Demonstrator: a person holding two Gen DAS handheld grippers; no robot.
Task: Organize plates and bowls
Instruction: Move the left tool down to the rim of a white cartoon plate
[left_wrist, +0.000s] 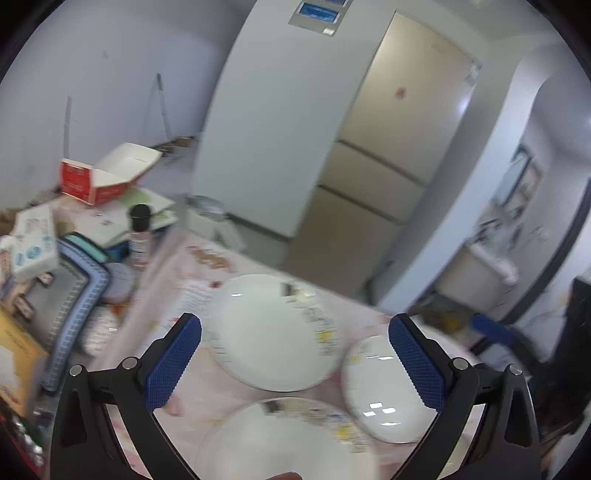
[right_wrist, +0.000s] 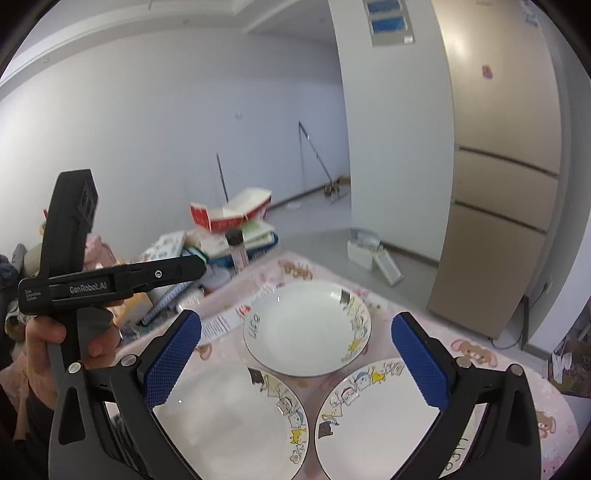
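Three white plates with cartoon rims lie on a pink tablecloth (right_wrist: 491, 354). In the right wrist view the far plate (right_wrist: 306, 328) is ahead, a near left plate (right_wrist: 229, 417) and a near right plate (right_wrist: 373, 421) sit below. My right gripper (right_wrist: 295, 354) is open and empty above them. The left gripper body (right_wrist: 110, 280) shows at the left, held in a hand. In the left wrist view, blurred, my left gripper (left_wrist: 295, 354) is open and empty above the far plate (left_wrist: 273, 332), the near plate (left_wrist: 284, 439) and the right plate (left_wrist: 384, 391).
A clutter pile stands at the table's left: a red and white box (right_wrist: 229, 212), books, a black-capped bottle (right_wrist: 236, 247), a blue and grey mat (left_wrist: 77, 299). A beige fridge (right_wrist: 506, 166) stands at right. A white appliance (right_wrist: 369, 251) sits on the floor.
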